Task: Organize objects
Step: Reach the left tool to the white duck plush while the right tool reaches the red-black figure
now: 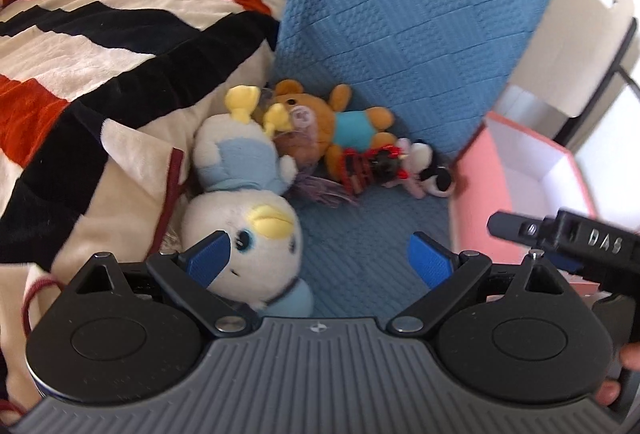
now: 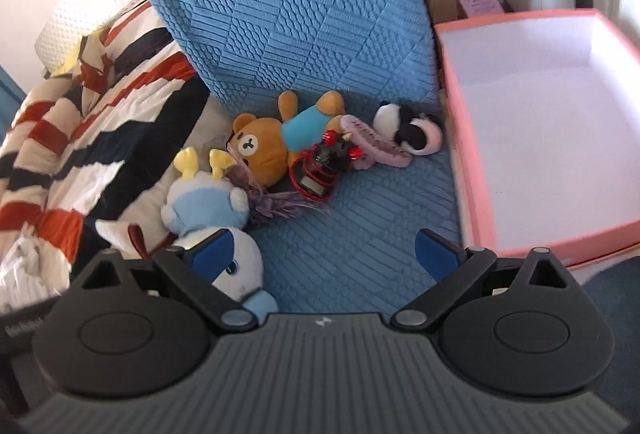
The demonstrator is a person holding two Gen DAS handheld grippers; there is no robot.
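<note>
Several toys lie on a blue quilted seat (image 1: pixel 360 234) (image 2: pixel 352 226). Nearest is a white and light-blue plush bird (image 1: pixel 244 209) (image 2: pixel 208 209). Behind it lie a brown teddy bear in a teal shirt (image 1: pixel 324 121) (image 2: pixel 276 141), a red and black toy (image 1: pixel 368 161) (image 2: pixel 324 161), a purple feathery thing (image 2: pixel 276 205) and a black and white plush (image 1: pixel 432 169) (image 2: pixel 408 129). My left gripper (image 1: pixel 320 262) is open, its left pad beside the bird's head. My right gripper (image 2: pixel 324 254) is open above the seat, holding nothing.
A pink box (image 2: pixel 532 121) (image 1: pixel 520 177) with a white, empty inside stands right of the seat. A striped red, black and cream blanket (image 1: pixel 100 45) (image 2: pixel 80 121) is heaped at the left. The blue seat back (image 1: pixel 420 13) rises behind the toys. The other gripper's black body (image 1: pixel 568 246) shows at the right.
</note>
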